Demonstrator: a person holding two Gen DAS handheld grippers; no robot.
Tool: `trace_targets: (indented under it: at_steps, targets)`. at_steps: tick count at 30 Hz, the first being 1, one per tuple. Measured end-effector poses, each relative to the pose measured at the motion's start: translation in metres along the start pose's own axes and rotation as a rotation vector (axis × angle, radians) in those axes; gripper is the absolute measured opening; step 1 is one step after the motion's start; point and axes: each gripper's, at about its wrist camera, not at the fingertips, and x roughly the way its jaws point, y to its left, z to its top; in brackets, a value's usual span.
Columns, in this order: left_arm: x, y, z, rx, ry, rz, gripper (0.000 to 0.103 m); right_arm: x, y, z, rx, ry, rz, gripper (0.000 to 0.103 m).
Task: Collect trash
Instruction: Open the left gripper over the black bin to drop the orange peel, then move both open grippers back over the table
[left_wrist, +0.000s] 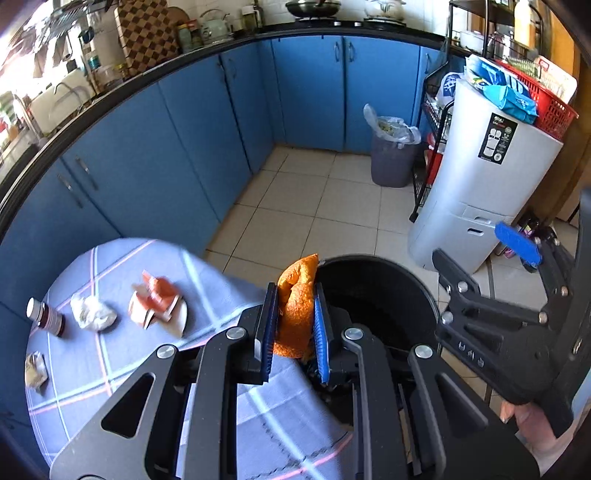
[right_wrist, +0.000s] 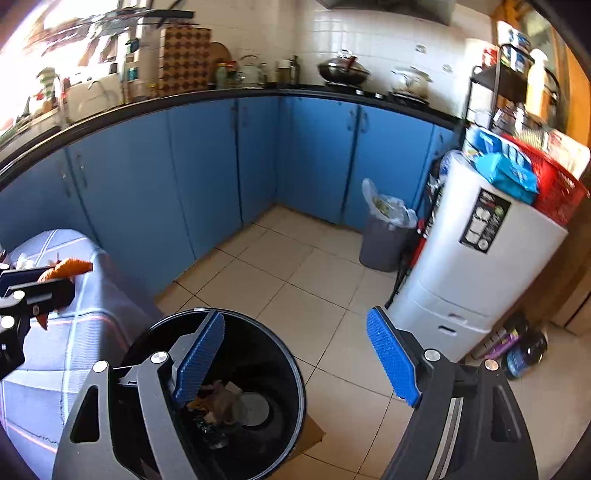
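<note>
My left tool (left_wrist: 295, 325) is clamped narrow on a piece of orange peel (left_wrist: 297, 306), the blue pads pressing it from both sides with its top sticking up above them. The peel sits right at the near rim of the black bin (left_wrist: 399, 295), between the counter's edge and the bin mouth, not yet over the opening as far as I can judge from the left wrist view.

My right tool (right_wrist: 295, 354) stands wide with nothing between its pads; in its own view it hangs over the bin's far side, and I can see scraps already lying at the bottom of the bin (right_wrist: 221, 402).

So the step in hand is the carry-and-drop of the peel. The next move calls for bringing the left tool a little further across so the peel is clear of the rim and above the dark opening, then letting the pads part. The peel is soft and ragged, so it may cling to a pad; a small shake could be needed.

More trash waits on the counter (left_wrist: 110, 387): a crumpled white tissue (left_wrist: 92, 312), an orange-and-white torn wrapper (left_wrist: 159, 302), and a small crumpled scrap (left_wrist: 36, 369) near the edge. A small dark bottle (left_wrist: 46, 317) stands beside the tissue; whether it counts as trash I cannot tell. The right tool, being free, is my likely choice for the next pick.
</note>
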Motion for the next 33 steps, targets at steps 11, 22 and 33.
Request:
trace_targets:
  at_steps: [11, 22, 33]
  targets:
    - [0.001, 0.015, 0.011, -0.085, -0.034, -0.064, 0.099, 0.004, 0.022, -0.005, -0.032, 0.032, 0.028, 0.077]
    - [-0.003, 0.1, -0.026, -0.195, -0.01, 0.102, 0.099, 0.004, 0.093, 0.007, -0.114, 0.023, 0.191, 0.077]
    - [0.018, 0.225, -0.062, -0.38, 0.069, 0.173, 0.099, 0.012, 0.22, 0.011, -0.374, 0.008, 0.343, 0.077]
